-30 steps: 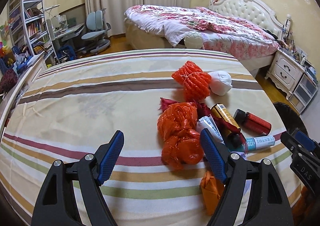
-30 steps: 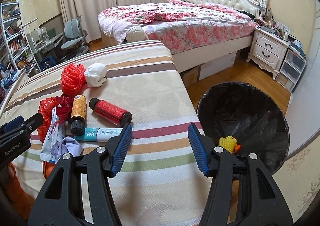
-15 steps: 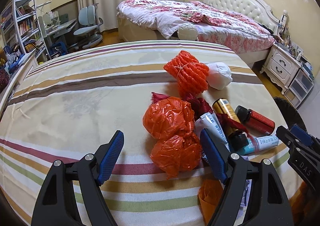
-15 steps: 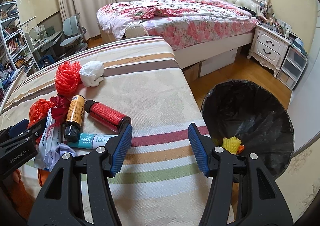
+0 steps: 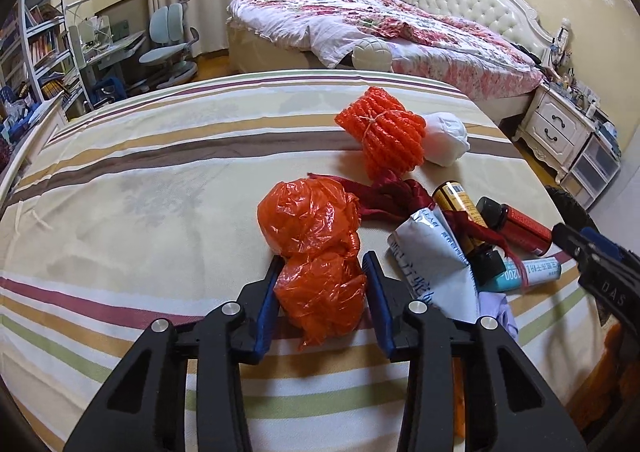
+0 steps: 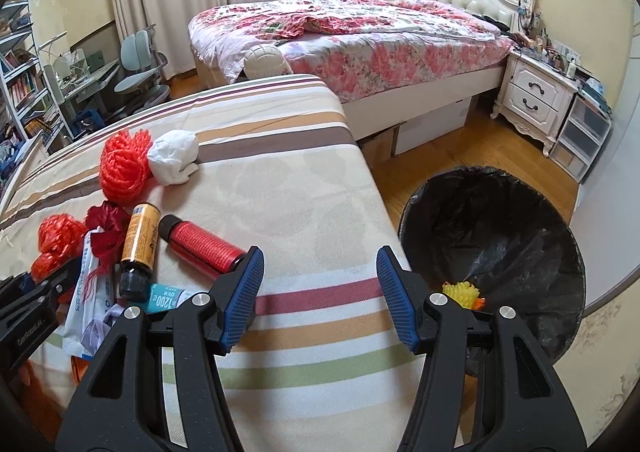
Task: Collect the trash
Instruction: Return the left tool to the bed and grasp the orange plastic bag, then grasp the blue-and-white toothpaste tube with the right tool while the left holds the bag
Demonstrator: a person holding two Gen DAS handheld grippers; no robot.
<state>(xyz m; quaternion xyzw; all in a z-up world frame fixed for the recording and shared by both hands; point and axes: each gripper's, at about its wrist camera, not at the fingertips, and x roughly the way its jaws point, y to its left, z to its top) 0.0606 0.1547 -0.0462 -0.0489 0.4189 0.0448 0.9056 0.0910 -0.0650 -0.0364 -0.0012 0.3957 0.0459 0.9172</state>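
A crumpled orange plastic bag [image 5: 308, 220] lies on the striped bed cover [image 5: 140, 192]. My left gripper [image 5: 323, 264] is closing on the bag's near lump, and both blue pads touch its sides. Behind and to the right lie an orange net bundle [image 5: 384, 132], a white wad [image 5: 444, 140], a yellow bottle [image 5: 456, 196], a red bottle [image 5: 524, 228], a white packet [image 5: 432, 252] and a teal tube [image 5: 532, 270]. My right gripper [image 6: 320, 256] hangs open over the bed's near right corner with nothing in it. A black-lined bin [image 6: 492, 236] stands on the floor to its right.
A yellow net piece [image 6: 460, 290] lies in the bin. A dark red ribbon [image 5: 384, 196] runs among the bottles. Beyond are a flowered bed [image 6: 360, 36], a white nightstand [image 6: 532, 100], and desk chairs with shelves at the far left.
My left gripper's jaws have come in from wide apart onto the orange bag, which now sits between them. The right gripper has stayed put, still open.
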